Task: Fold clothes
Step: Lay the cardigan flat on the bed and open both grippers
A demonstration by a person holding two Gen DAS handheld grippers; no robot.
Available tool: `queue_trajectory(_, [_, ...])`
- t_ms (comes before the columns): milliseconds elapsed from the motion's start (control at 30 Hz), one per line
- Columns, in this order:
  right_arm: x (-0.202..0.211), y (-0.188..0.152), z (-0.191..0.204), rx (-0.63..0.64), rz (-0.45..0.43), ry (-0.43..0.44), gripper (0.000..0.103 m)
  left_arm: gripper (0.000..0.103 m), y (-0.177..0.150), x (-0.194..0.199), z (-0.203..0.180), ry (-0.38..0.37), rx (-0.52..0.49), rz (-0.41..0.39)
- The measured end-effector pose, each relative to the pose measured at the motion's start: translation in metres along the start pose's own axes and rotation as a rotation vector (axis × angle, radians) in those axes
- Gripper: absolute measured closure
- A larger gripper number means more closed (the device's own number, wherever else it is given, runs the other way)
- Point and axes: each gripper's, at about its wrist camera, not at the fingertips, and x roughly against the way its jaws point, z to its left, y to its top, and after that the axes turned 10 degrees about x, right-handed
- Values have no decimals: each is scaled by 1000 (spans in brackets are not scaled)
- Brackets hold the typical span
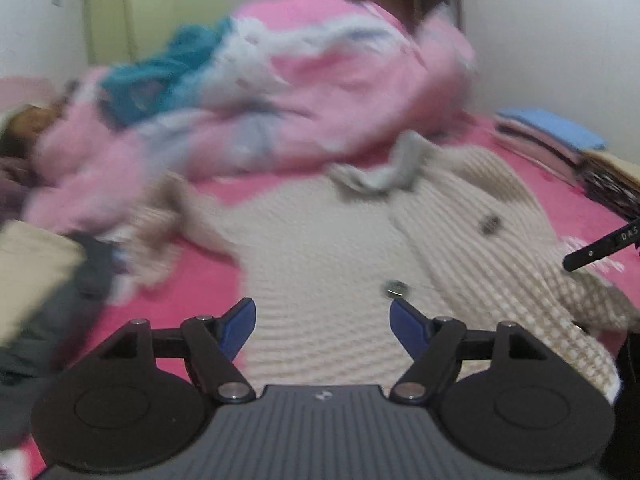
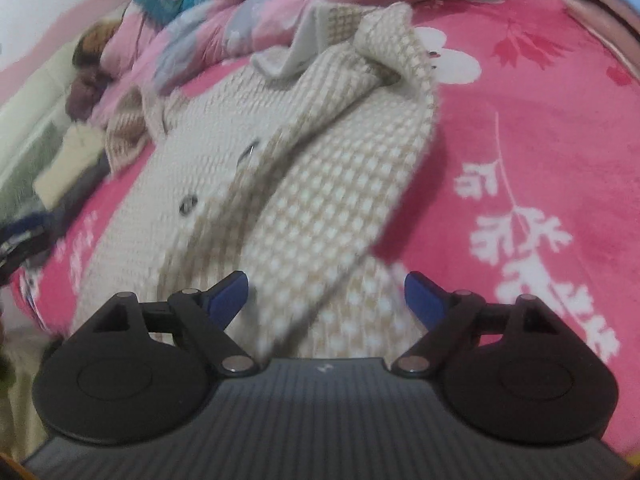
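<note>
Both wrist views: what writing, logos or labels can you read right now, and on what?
"DAS": white letters on the black bar at the left view's right edge; the rest is cut off.
White characters on the pink bedsheet: too distorted to read.
Small white logo on the right tongs' base: unreadable.

Pink bedspread (image 2: pixel 520 128) carries cream cardigan (image 2: pixel 224 168), quilt (image 1: pixel 304 92).

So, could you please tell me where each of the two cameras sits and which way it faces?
Left wrist: on the left gripper, low over the cream waffle-knit cardigan, facing the pink quilt heap; its open blue-tipped fingers and the right gripper's black tip show.
Right wrist: on the right gripper, facing along the cardigan's folded-over side and pink bedsheet; open fingers show.
Shared: cardigan, quilt, bedsheet.
</note>
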Motion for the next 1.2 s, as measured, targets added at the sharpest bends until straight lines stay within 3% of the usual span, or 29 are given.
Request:
queue_trajectory(167, [-18,0,-22,-143,-33,70,19,22,9,46,45,192,45,-46])
queue_trajectory(300, [-31,-14,-29,-209,-44,91,28,22,0,37,47,164,82,9])
queue_trajectory(367, [-30,-17,-28,-206,-70,90,50,22,-6,16,38,105,94,35])
queue_trajectory(400, [-29,-16,-27,-204,-82,86,55,22,-9,4,33,72,103,46])
queue_trajectory(467, [-26,-13,-26,-202,-107,56,83,22,-15,-27,22,5,138,66])
queue_trajectory(533, [-17,-6,-26,-196,-145,17,98,23,-20,-59,12,-40,187,92])
queue_trajectory(700, [19,31,-34,-140,-293,-122,99,25,-35,-124,1,-128,333,102])
queue_trajectory(900, [5,104,-78,-152,-298,-322,100,26,-55,-168,14,-182,486,40])
queue_trajectory(1000, [-9,150,-94,-125,-326,-434,100,25,-59,-168,18,-200,492,18])
queue_trajectory(1200, [-25,238,-111,-107,-570,-566,100,25,-61,-170,24,-223,516,12])
